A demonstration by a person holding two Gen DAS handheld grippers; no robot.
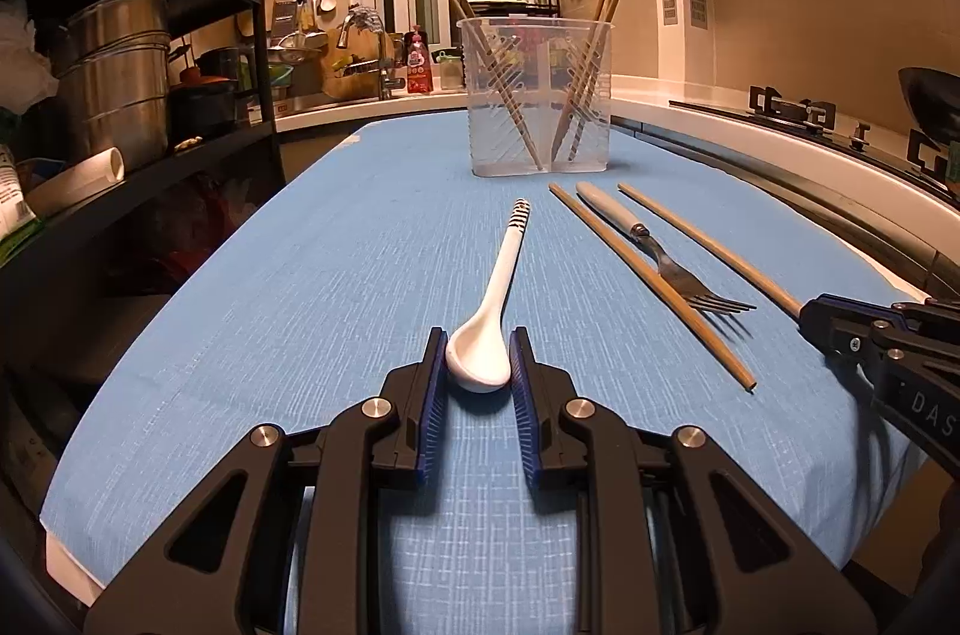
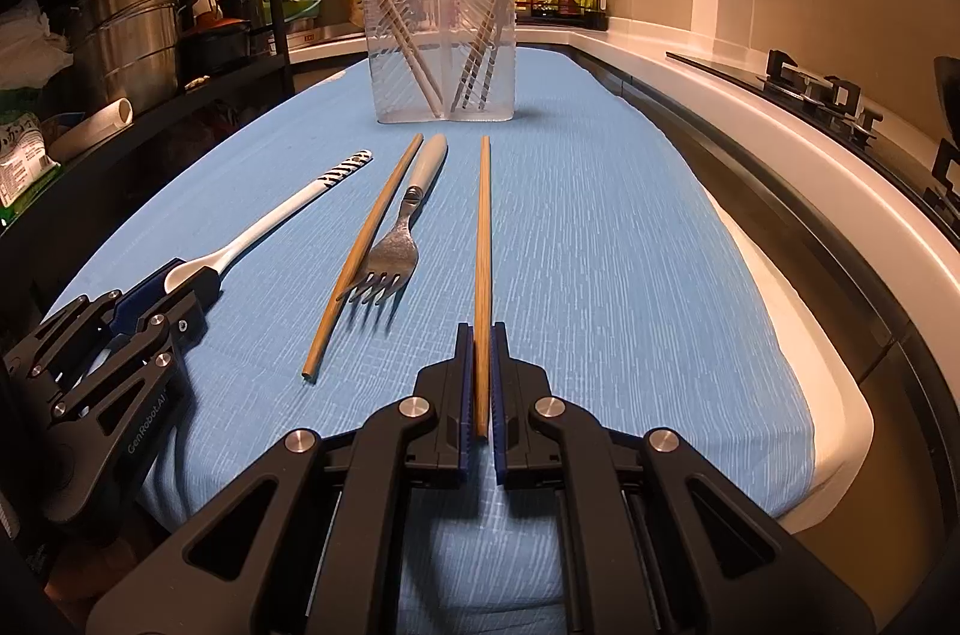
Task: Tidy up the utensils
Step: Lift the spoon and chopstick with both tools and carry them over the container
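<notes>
On the blue cloth (image 1: pixel 360 239), our left gripper (image 1: pixel 478 365) clasps the white spoon (image 1: pixel 489 311) by its bowl while our right gripper (image 2: pixel 482 371) pinches one chopstick (image 2: pixel 482 239) near its end; the clear holder (image 2: pixel 441 41) stands beyond. We judge a level lift best, keeping clear of the fork (image 2: pixel 399 227) and second chopstick (image 2: pixel 366 245)

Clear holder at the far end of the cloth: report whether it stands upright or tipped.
Upright. The clear holder sits flat on the blue cloth, rim up, chopsticks leaning inside.
</notes>
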